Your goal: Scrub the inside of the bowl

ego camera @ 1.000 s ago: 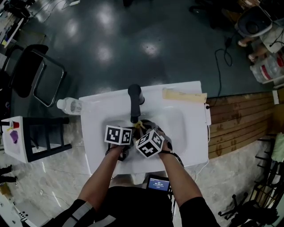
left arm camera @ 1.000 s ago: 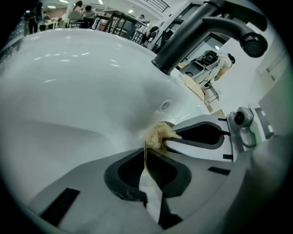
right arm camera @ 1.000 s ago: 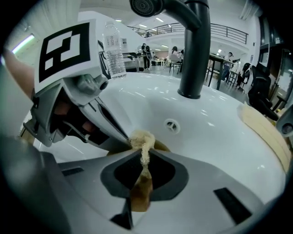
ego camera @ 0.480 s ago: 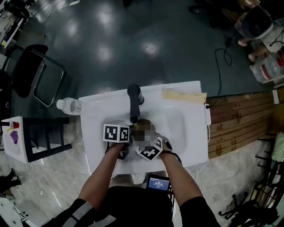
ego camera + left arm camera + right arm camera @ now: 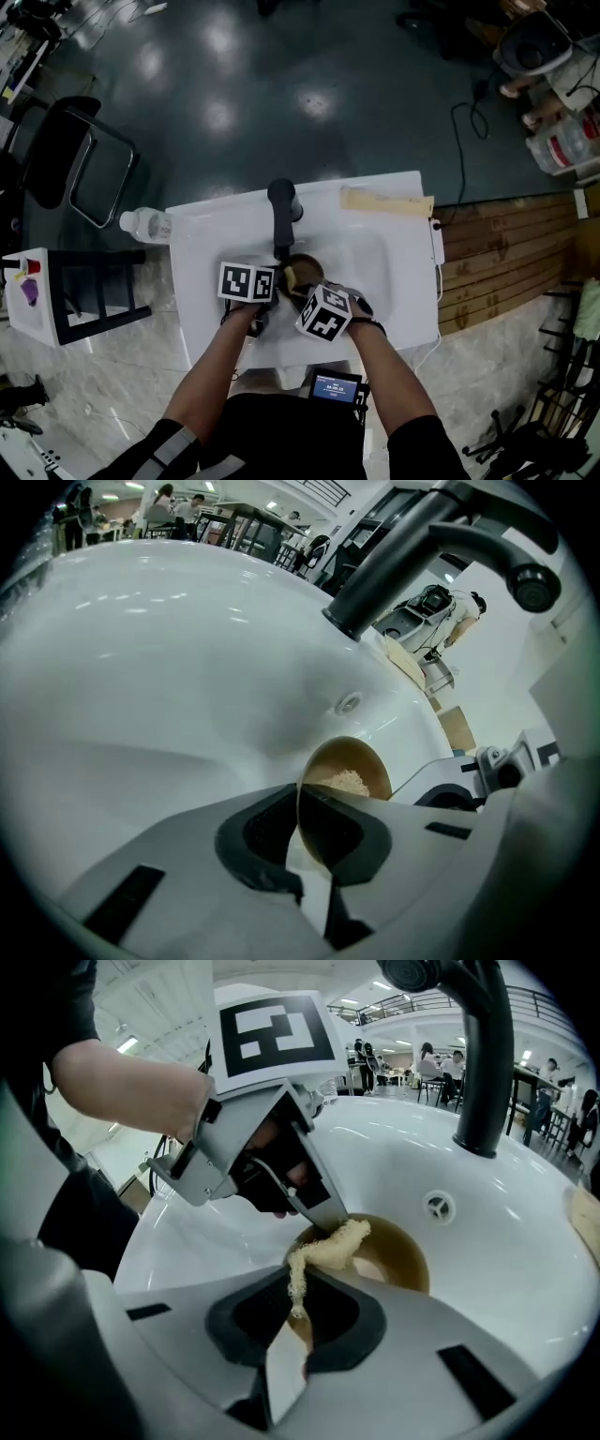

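While dark floor (image 5: 234, 94) gleams, white sink (image 5: 409, 281) holds bowl (image 5: 306, 269).

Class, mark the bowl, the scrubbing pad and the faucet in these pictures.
bowl (image 5: 397, 1260): right gripper view, on its brown inner wall.
scrubbing pad (image 5: 338, 1241): right gripper view, on its thick end inside the bowl.
faucet (image 5: 486, 1072): right gripper view, on its upright neck.

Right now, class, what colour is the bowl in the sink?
The bowl is brown, clearest in the right gripper view.
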### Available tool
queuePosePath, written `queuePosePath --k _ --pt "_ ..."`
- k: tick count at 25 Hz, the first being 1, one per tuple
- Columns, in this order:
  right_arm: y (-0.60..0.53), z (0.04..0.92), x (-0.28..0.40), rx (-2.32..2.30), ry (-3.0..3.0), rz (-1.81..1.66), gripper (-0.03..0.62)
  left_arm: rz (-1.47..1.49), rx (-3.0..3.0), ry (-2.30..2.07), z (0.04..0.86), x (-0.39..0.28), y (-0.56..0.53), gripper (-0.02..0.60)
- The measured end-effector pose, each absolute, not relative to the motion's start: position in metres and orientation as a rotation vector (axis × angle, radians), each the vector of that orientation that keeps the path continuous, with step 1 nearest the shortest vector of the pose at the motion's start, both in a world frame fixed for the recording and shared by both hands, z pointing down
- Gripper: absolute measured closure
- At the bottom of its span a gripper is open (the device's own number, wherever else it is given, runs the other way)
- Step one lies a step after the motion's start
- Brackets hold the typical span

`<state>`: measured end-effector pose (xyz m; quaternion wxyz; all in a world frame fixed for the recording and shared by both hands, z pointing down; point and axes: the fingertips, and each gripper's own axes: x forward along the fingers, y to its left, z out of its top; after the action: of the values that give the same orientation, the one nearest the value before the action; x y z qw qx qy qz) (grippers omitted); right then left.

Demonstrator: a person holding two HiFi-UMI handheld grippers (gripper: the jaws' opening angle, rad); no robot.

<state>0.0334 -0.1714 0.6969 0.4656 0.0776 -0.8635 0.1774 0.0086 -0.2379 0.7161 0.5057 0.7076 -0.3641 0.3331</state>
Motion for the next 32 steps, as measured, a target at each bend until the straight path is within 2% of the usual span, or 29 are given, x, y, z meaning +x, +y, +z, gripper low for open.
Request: queuePosePath --k 17,32 --pt "-0.225 0.690 0.081 0.442 -2.036 0.291 0.553 0.933 1.789 -0.856 0.713 0.011 -0.235 0.565" --pt "-0.253 0.677 0.077 0.640 -2.091 0.147 0.553 0.911 1.760 -0.910 0.712 0.004 -0.242 0.565"
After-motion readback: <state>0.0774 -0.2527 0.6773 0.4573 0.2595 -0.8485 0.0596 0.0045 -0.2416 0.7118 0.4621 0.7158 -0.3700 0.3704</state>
